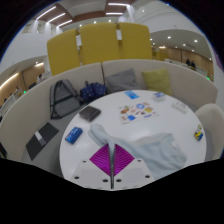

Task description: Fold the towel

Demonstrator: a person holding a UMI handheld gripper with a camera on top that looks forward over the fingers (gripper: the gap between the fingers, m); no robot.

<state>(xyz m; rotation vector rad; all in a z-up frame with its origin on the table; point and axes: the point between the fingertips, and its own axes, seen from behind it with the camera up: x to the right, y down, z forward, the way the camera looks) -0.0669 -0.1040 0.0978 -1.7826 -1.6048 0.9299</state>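
Just ahead of the tongs (112,166) lies a round white table (85,150), its near rim curving beside the fingers and a stretch of bare top open beside the cloth. The tongs hold a bunched white towel (152,150): the cloth gathers to a pinch at the fingertips, where a magenta pad (103,158) shows, and the gap between the fingers looks narrow, though the tips are hard to make out. From the pinch the towel trails away in rumpled folds across the tabletop. Beyond it sit a dark blue box (74,134), a grey tablet (90,114) and scattered colourful cards (138,108). Past the table stand white curved seat backs (125,75), then tall yellow panels (100,42) under ceiling lights.
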